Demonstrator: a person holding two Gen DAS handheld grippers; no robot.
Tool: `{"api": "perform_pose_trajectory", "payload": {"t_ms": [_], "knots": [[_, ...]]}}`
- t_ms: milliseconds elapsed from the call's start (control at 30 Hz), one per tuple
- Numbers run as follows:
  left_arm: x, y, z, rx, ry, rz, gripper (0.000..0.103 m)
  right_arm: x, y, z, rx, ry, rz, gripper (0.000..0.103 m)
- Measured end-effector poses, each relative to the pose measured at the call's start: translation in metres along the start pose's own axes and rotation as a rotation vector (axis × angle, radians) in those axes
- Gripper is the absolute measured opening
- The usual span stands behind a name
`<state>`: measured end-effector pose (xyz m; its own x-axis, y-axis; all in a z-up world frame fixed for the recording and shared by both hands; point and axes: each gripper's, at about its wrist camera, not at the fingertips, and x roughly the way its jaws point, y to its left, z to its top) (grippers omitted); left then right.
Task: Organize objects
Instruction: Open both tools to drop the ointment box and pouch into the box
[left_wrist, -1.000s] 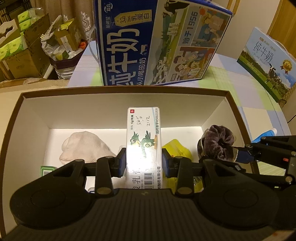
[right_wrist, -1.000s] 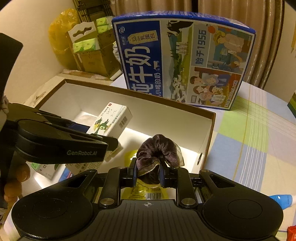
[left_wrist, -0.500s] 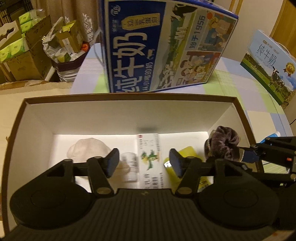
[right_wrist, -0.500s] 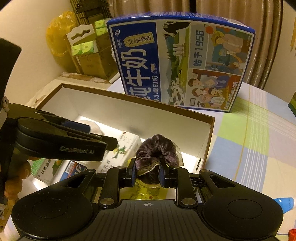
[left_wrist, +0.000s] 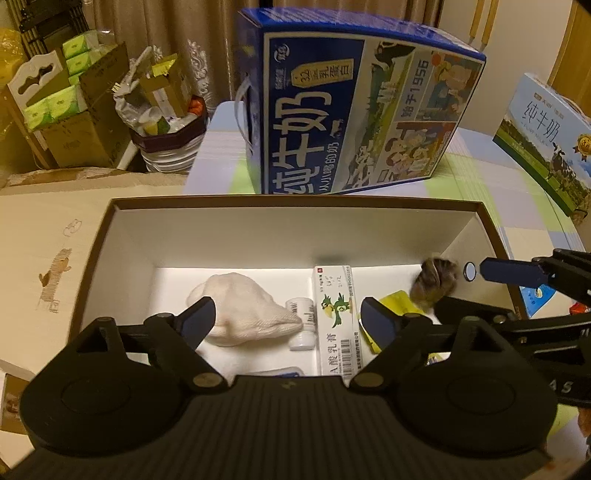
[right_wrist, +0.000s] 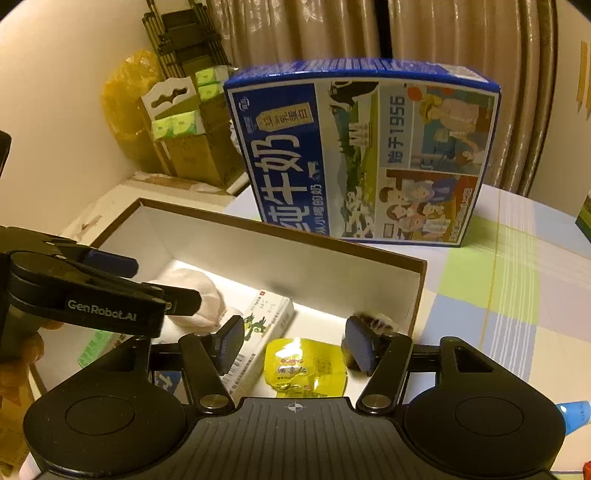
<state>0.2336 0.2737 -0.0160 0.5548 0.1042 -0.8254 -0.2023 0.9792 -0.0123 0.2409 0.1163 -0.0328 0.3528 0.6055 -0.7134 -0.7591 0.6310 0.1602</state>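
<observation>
A brown-rimmed white box holds the sorted items. Flat on its floor lies a white ointment carton with a green bird. To its left are a small white bottle and a pale cloth; to its right a yellow packet. A dark velvet scrunchie rests in the right corner. My left gripper hangs open above the carton. My right gripper is open above the packet, its right finger beside the scrunchie.
A big blue milk carton stands just behind the box. A second milk box is at the far right, and a blue bottle cap lies on the checked tablecloth. Cardboard boxes and a full bin sit behind left.
My left gripper let go of the ointment carton, which now lies in the box, and drew back. My right gripper opened and released the scrunchie into the right corner.
</observation>
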Motion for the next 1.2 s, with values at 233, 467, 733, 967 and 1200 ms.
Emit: {"api": "perform_pose_trajectory", "payload": {"t_ms": [233,467,733,967,1200], "knots": [[-0.022,0.001,-0.011,-0.010,-0.009,0.015,0.087,-0.022,0.001,-0.009,0.017,0.000,-0.001,0.060],[-0.049,-0.001,-0.022,-0.018,-0.029,0.012,0.088,-0.046,0.006,-0.021,0.043,0.007,-0.001,0.060],[-0.077,-0.006,-0.046,-0.036,-0.035,0.002,0.091,-0.071,0.016,-0.037,0.059,0.021,0.007,0.060],[-0.096,-0.006,-0.071,-0.067,-0.031,0.002,0.091,-0.094,0.025,-0.050,0.065,0.013,0.018,0.060],[-0.111,-0.014,-0.096,-0.065,-0.014,-0.004,0.091,-0.110,0.034,-0.064,0.065,0.022,0.038,0.060]]}}
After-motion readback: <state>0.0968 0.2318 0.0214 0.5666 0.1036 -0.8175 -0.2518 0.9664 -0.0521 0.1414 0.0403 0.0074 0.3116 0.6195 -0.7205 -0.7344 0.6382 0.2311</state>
